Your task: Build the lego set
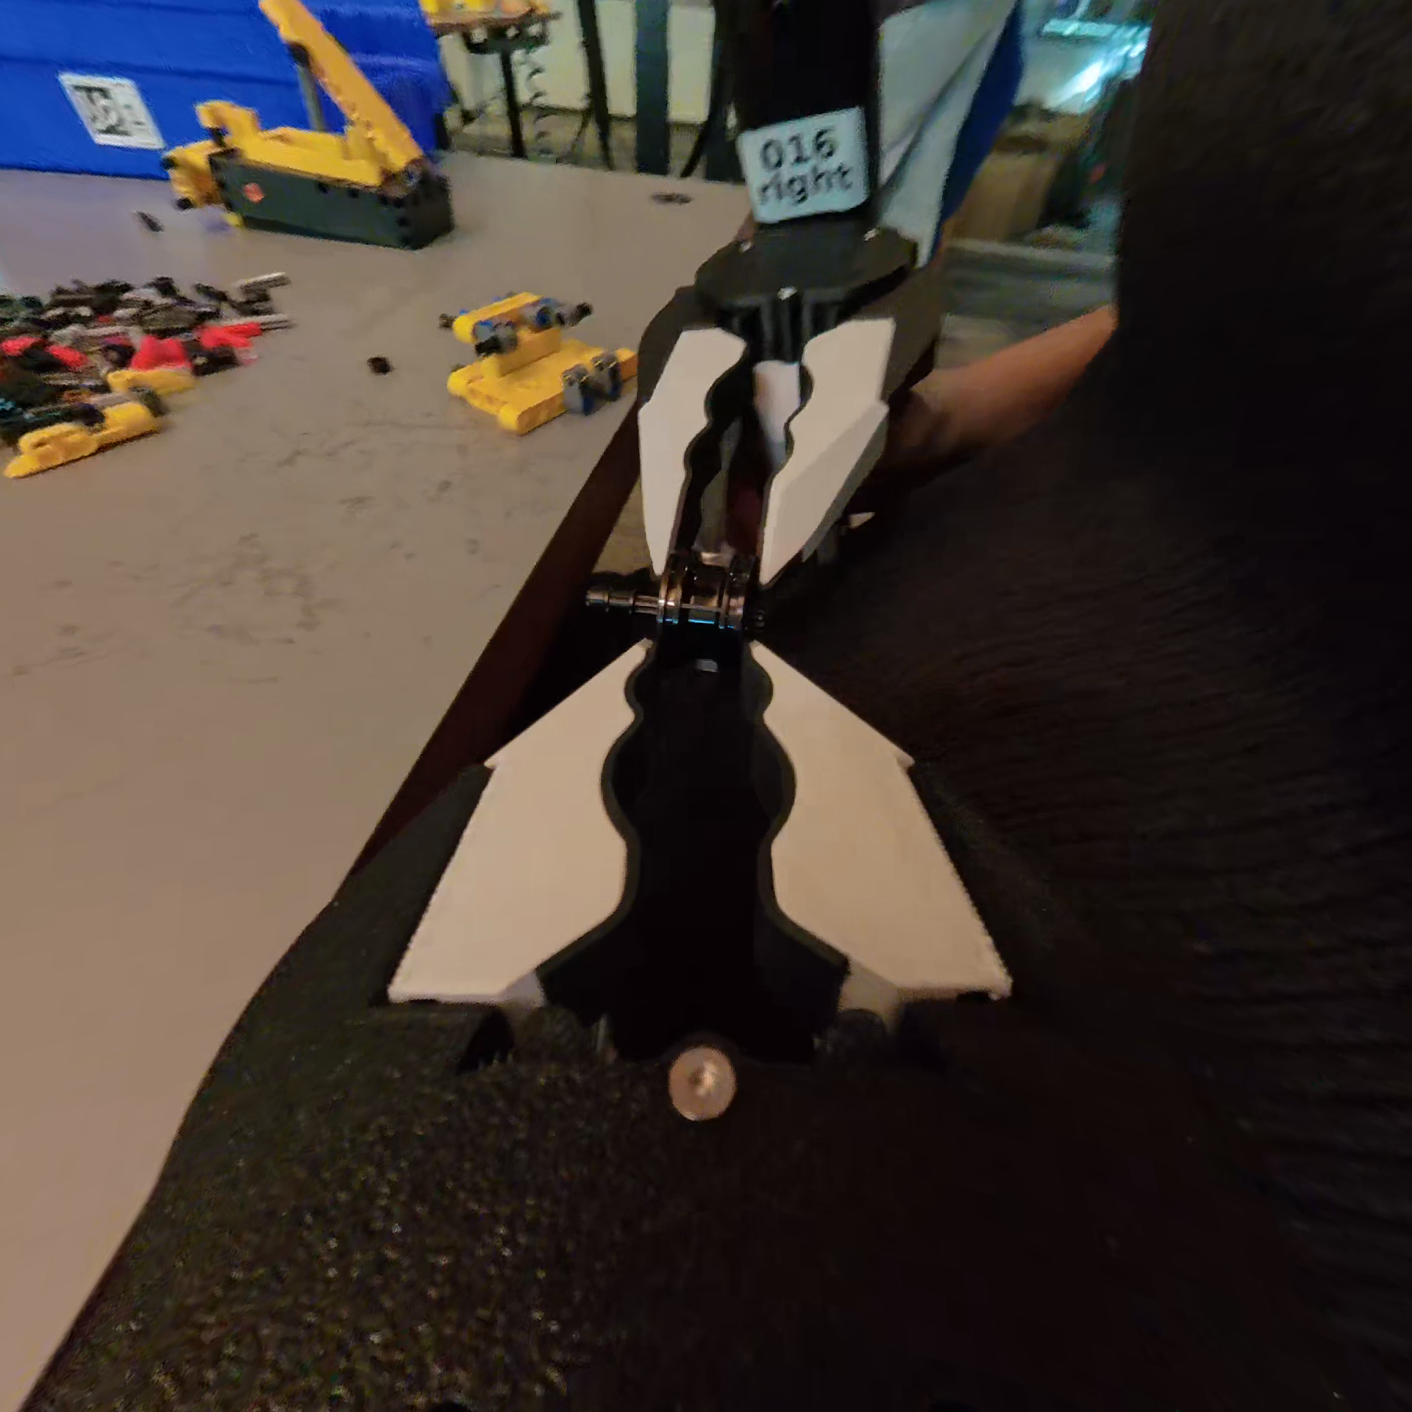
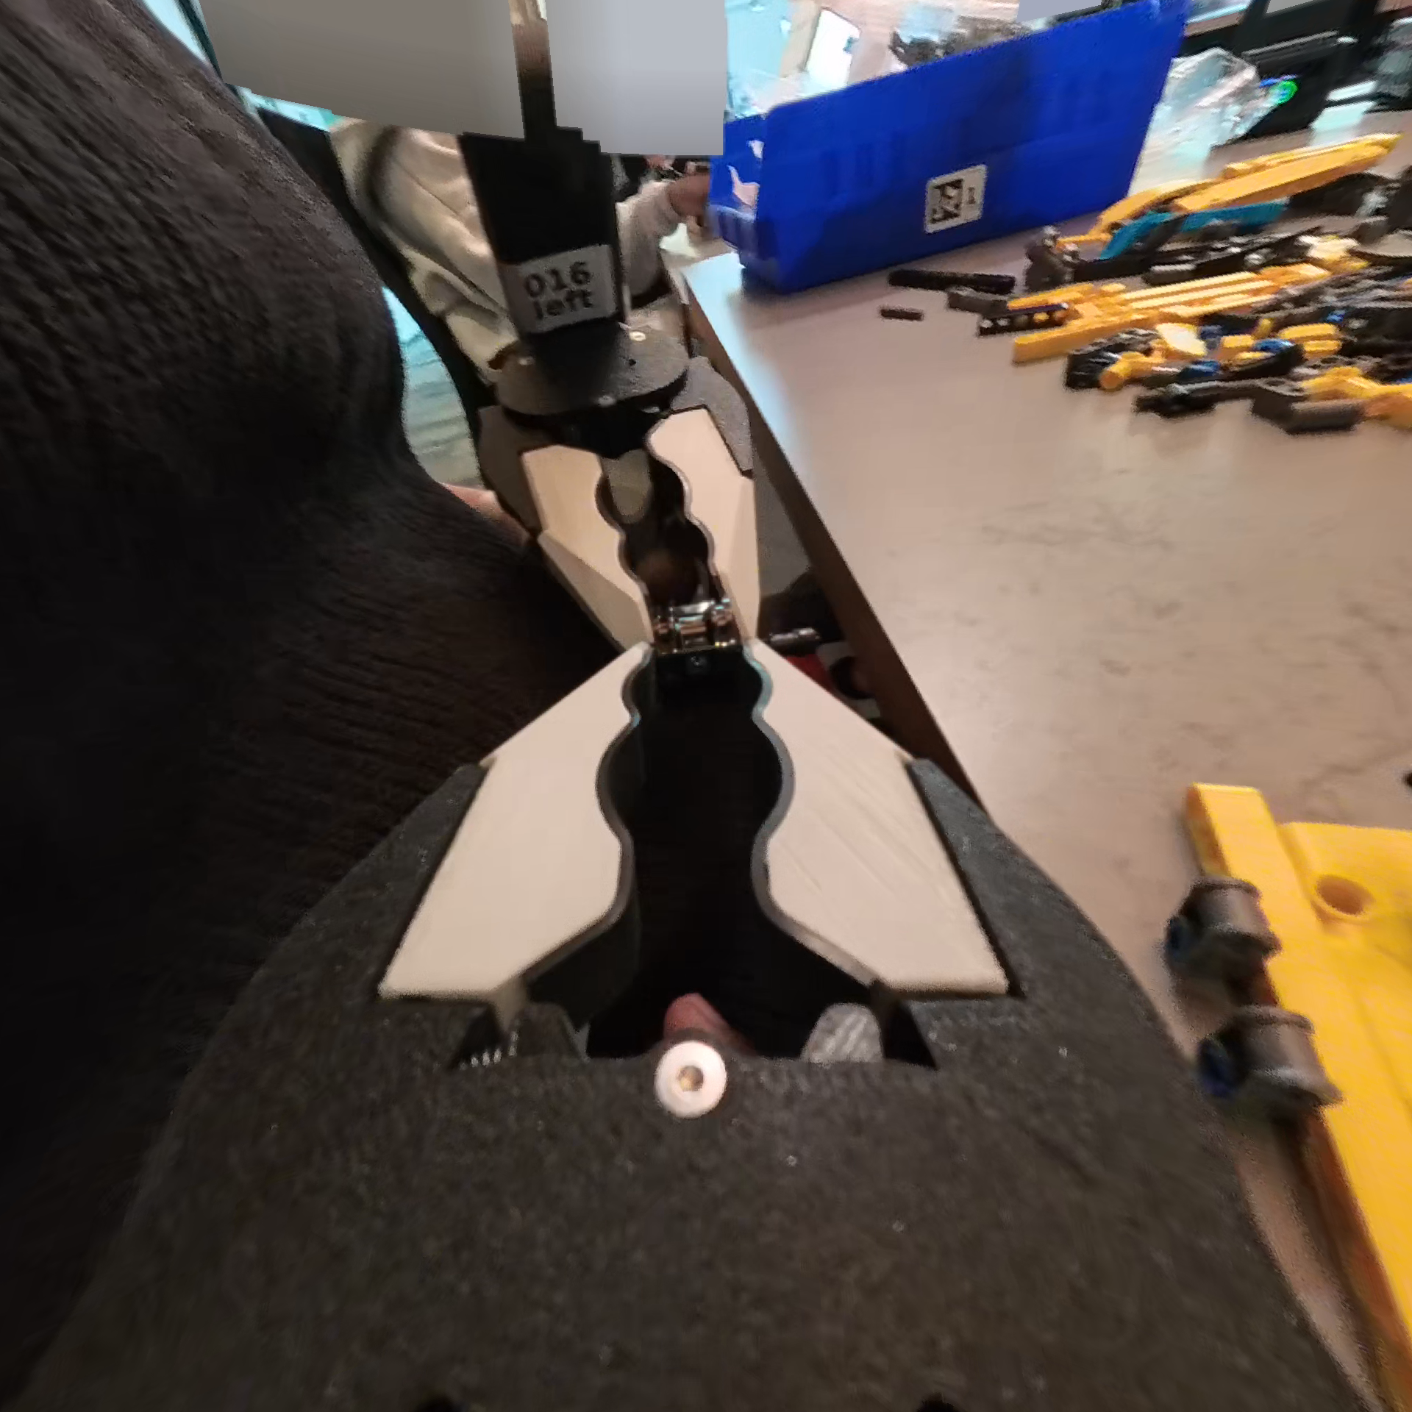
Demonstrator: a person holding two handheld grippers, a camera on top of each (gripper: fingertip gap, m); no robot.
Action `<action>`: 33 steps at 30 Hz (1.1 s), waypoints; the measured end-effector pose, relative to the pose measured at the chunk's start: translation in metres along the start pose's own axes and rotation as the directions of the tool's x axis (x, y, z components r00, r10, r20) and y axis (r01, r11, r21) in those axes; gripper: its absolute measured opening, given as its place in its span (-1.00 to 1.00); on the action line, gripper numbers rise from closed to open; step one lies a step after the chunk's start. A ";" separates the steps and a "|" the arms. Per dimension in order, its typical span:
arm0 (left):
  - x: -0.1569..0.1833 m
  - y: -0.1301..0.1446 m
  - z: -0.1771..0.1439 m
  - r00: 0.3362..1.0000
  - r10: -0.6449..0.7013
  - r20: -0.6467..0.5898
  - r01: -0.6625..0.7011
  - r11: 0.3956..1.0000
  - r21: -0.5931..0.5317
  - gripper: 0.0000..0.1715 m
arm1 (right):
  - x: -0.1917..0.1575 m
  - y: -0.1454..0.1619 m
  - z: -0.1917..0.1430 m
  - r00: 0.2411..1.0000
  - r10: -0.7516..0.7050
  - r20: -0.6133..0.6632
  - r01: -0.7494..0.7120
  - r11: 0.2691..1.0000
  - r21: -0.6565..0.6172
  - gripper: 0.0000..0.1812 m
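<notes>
My two grippers meet tip to tip just off the table's edge, in front of a person in dark clothing (image 1: 1184, 688). A small hinged part of shiny metal and black plastic (image 1: 691, 603), with a screw sticking out to its left, sits between the tips. My left gripper (image 1: 701, 649) is shut on its black lower end. My right gripper (image 1: 707, 565) faces it and is shut on the metal end. In the right wrist view, my right gripper (image 2: 699, 649) grips the black end of the part (image 2: 694, 630) and my left gripper (image 2: 691, 611) grips the shiny end.
A grey table (image 1: 229, 611) holds a small yellow brick model (image 1: 535, 367), a pile of loose bricks (image 1: 99, 359), a larger yellow and black model (image 1: 321, 168) and a blue bin (image 1: 153, 76). In the right wrist view a yellow plate (image 2: 1337, 955) lies close by, with more bricks (image 2: 1222, 336) beyond. My right tips are roughly 11 centimeters from the yellow plate (image 2: 1337, 955).
</notes>
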State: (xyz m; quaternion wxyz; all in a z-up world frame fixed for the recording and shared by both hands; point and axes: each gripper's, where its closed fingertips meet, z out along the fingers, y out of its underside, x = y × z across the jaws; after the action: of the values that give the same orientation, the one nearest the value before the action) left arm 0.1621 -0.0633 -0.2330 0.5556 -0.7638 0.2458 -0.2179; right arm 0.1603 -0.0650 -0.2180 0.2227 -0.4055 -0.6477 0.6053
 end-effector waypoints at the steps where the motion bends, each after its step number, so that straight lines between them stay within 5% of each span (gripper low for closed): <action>1: -0.004 0.004 0.001 1.000 0.003 0.023 -0.002 1.000 -0.014 -0.78 | 0.004 0.003 0.002 1.000 -0.005 -0.029 0.005 1.000 -0.006 -0.76; 7: -0.015 0.008 0.003 0.996 -0.007 0.084 0.008 1.000 -0.019 -0.78 | 0.016 0.004 0.005 0.992 -0.013 -0.123 0.017 0.999 0.032 -0.76; 17: -0.014 0.002 0.008 0.993 -0.090 0.081 0.087 0.995 0.039 -0.77 | 0.020 0.001 -0.001 0.991 0.085 -0.102 -0.071 0.989 0.133 -0.76; 33: -0.015 0.008 0.012 0.994 -0.037 0.106 0.038 0.999 -0.012 -0.78 | 0.022 0.022 -0.007 0.981 -0.156 -0.120 0.130 0.971 -0.202 -0.77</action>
State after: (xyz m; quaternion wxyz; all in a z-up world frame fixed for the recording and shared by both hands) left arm 0.1571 -0.0473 -0.2454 0.5583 -0.7827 0.2030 -0.1856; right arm 0.1590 -0.0449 -0.2421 0.2684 -0.4174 -0.7146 0.4931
